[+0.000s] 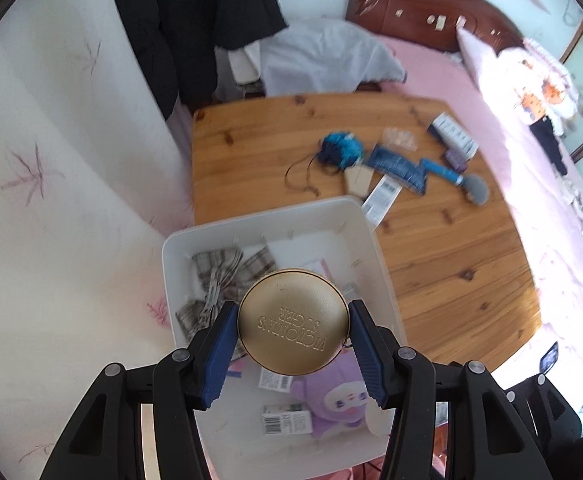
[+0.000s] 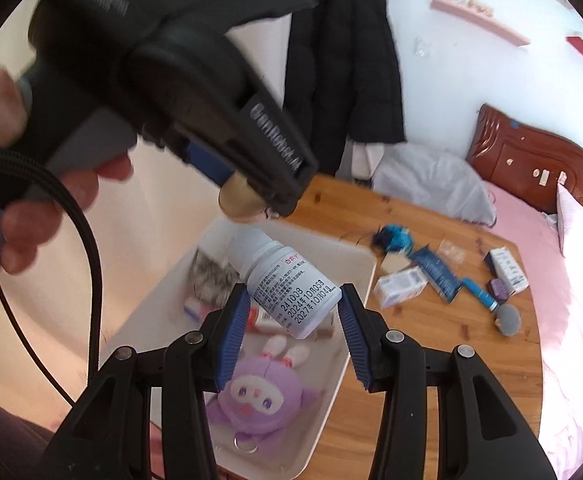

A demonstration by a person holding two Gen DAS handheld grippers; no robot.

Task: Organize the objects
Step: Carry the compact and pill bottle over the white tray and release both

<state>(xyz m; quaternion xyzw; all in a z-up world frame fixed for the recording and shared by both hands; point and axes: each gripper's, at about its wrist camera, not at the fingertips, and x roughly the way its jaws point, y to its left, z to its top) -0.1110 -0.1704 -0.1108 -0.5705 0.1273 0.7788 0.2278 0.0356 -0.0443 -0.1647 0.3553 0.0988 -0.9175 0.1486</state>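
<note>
Your wooden table (image 1: pixel 431 264) carries the white bin (image 1: pixel 375 248), which already holds a purple plush (image 2: pixel 259 396) and a plaid cloth (image 1: pixel 219 276). Above the bin, your left gripper (image 1: pixel 293 322) clamps a gold round tin (image 1: pixel 293 322), and your right gripper (image 2: pixel 294 308) clamps a tilted white pill bottle (image 2: pixel 287 284).

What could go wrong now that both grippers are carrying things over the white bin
The left gripper pinches the round gold tin only at its curved edges, so it may slip or twist out. The right gripper holds the white pill bottle tilted, so it could slide free. Both grippers hang close together over the white bin, so they may bump, and a drop would land on the purple plush toy inside.
</note>
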